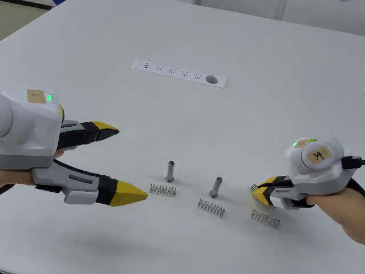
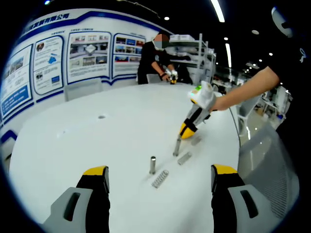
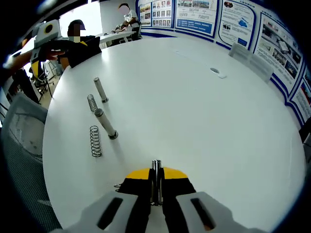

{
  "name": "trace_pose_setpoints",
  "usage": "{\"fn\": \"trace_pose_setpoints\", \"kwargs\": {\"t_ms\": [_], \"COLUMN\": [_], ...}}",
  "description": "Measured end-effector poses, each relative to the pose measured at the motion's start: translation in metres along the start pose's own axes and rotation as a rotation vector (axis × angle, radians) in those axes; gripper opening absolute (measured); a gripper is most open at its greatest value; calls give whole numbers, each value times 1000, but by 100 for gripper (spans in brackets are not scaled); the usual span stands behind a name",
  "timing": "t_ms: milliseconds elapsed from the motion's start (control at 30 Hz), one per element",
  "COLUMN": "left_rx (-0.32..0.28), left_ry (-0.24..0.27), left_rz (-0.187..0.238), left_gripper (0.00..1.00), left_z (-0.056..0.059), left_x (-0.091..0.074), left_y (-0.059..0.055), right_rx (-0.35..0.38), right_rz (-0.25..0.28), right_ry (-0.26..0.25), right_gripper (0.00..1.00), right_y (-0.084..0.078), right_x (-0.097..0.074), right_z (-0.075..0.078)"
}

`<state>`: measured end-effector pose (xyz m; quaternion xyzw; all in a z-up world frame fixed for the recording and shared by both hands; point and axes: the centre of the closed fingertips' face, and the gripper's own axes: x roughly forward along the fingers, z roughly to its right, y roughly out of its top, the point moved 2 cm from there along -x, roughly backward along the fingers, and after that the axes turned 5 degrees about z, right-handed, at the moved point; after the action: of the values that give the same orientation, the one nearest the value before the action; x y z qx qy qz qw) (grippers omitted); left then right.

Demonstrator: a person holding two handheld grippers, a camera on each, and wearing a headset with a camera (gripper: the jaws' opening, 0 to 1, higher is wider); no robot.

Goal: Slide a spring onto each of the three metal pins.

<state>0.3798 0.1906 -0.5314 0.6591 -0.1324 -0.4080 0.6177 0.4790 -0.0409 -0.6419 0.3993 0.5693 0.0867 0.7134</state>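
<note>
Pin three (image 3: 155, 166) is clamped between the yellow tips of my right claw (image 3: 155, 174). The jaws are drawn tight on its shaft and its end pokes just past them. I hold that claw low over the white table (image 1: 239, 131), at the right end of the row of parts. Whether the pin's end touches the surface I cannot tell.

Just beside the claw's tip, on the side toward me, the right spring (image 1: 266, 218) lies flat on the table. Further left the middle pin (image 1: 215, 186) stands upright, with the middle spring (image 1: 211, 207) lying just beside its foot. Left again the left pin (image 1: 170, 170) is upright too, and the left spring (image 1: 163, 189) lies flat beside it. None of the springs is on a pin yet.

My left claw (image 1: 131, 164) is spread wide with nothing between its jaws. Its lower tip points at the left spring, near it but apart.

Beyond the row, well apart from it, a white power strip (image 1: 179, 73) sits on the table. In the left gripper view a person (image 2: 153, 58) stands at the table's far side.
</note>
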Motion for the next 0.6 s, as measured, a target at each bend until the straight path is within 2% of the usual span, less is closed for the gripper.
{"fn": "trace_pose_setpoints", "kwargs": {"t_ms": [200,600], "left_rx": [0,5], "left_ry": [4,1], "left_rz": [8,8], "left_gripper": [88,88], "left_z": [1,4], "left_x": [0,-2], "left_y": [2,4], "right_rx": [-16,-11], "right_rz": [49,134], "right_ry": [-22,-38], "right_gripper": [7,8], "right_y": [10,10], "right_x": [-8,-22], "right_z": [3,-2]}}
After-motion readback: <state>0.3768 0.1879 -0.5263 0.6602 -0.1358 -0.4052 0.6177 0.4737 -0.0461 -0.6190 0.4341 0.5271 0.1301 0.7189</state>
